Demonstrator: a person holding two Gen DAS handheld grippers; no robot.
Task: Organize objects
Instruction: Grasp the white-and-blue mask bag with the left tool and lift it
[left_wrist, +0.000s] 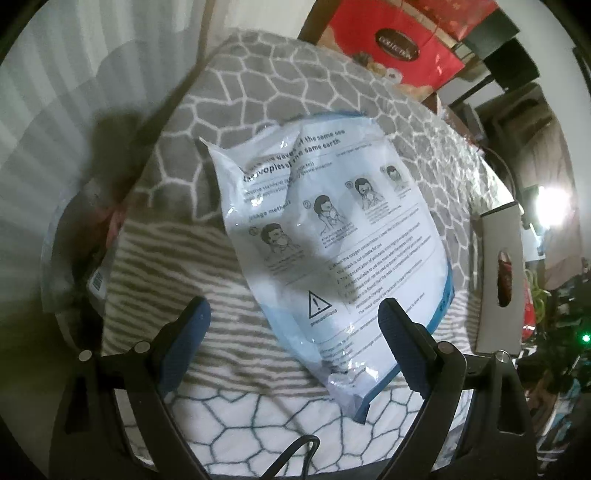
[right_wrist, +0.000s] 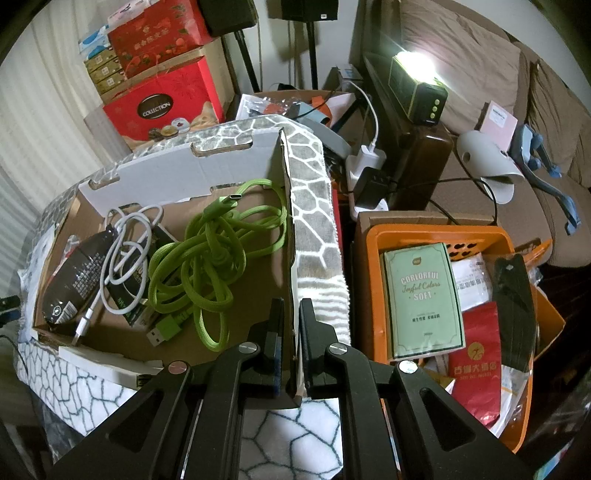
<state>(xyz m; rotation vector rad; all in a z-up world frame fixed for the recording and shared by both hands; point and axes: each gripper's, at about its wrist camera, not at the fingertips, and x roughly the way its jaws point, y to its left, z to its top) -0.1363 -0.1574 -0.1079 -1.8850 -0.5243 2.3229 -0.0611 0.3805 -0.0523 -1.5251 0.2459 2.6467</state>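
In the left wrist view, the left gripper (left_wrist: 293, 334) is spread wide with nothing between its blue pads, hovering just above a mask packet (left_wrist: 332, 236) that lies flat on a grey-and-white patterned blanket (left_wrist: 280, 77); the packet's near edge sits between the two fingers. A red gift box (left_wrist: 397, 40) stands at the far right. In the right wrist view, the right gripper (right_wrist: 291, 325) is closed on the right wall of a shallow cardboard box (right_wrist: 243, 295), which rests on the blanket. Inside the box lie a green braided cable (right_wrist: 218, 243), a white cable (right_wrist: 122, 254) and a dark pouch (right_wrist: 74, 273). To the right, an orange basket (right_wrist: 436, 232) holds a pale green pack (right_wrist: 423, 299).
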